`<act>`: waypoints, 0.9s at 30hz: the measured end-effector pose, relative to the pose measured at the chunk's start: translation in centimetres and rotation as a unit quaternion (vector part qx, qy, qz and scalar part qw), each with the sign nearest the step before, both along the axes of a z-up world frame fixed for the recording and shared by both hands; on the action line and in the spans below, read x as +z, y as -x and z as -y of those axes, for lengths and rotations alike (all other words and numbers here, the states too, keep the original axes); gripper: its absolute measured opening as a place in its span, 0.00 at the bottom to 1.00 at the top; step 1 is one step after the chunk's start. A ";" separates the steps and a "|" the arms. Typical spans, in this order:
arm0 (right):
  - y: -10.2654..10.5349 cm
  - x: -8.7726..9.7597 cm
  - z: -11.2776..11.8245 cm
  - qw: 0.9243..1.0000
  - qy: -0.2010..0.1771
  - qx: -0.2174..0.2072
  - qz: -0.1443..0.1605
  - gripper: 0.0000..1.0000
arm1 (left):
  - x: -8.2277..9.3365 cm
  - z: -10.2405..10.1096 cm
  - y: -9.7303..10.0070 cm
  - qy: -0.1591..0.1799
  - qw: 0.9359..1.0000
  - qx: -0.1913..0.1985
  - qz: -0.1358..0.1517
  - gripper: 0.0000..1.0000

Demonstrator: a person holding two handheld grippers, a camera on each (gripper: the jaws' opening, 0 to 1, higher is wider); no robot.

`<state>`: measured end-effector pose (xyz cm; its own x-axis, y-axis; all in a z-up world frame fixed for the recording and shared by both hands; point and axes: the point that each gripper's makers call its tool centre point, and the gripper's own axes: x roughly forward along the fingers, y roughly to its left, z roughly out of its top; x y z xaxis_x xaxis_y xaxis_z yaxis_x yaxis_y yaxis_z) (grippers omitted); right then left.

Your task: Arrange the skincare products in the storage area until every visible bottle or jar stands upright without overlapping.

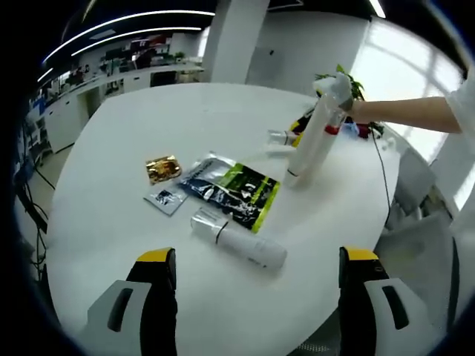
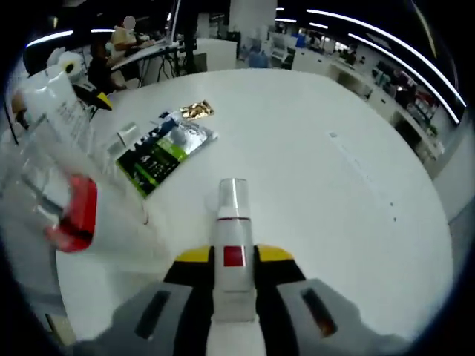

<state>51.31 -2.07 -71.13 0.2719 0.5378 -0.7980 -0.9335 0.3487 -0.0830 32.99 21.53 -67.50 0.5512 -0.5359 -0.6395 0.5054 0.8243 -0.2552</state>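
Right tool [image 2: 234, 256] pinching a bottle [image 2: 232, 222]; left tool [image 1: 256, 271] spread. Next, I'd guess: stand it at counter [image 2: 334, 185] 12 o'clock.

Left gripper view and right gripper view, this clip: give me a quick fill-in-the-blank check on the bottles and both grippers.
1. The right gripper is shut on a white bottle with a ____ square on its label.
2. The left gripper has its jaws ____, holding nothing.
3. The white tube near the left gripper lies on its ____ on the table.
4. The gold sachet lies ____ the green-and-black pouch.

Missing words: red; open; side; beside
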 end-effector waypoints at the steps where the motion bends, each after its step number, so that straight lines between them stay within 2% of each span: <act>1: 0.2 0.2 0.3 1.000 0.000 -0.003 0.001 0.19 | 0.1 0.1 0.0 0.000 1.000 -0.002 0.001 0.89; 12: 1.9 1.1 3.6 0.999 -0.001 -0.039 0.010 0.19 | 1.0 1.1 0.4 0.002 1.000 -0.017 0.009 0.89; 27: 6.7 2.5 7.3 0.995 -0.019 -0.091 0.021 0.19 | 2.0 2.4 1.2 0.013 0.999 -0.033 0.016 0.89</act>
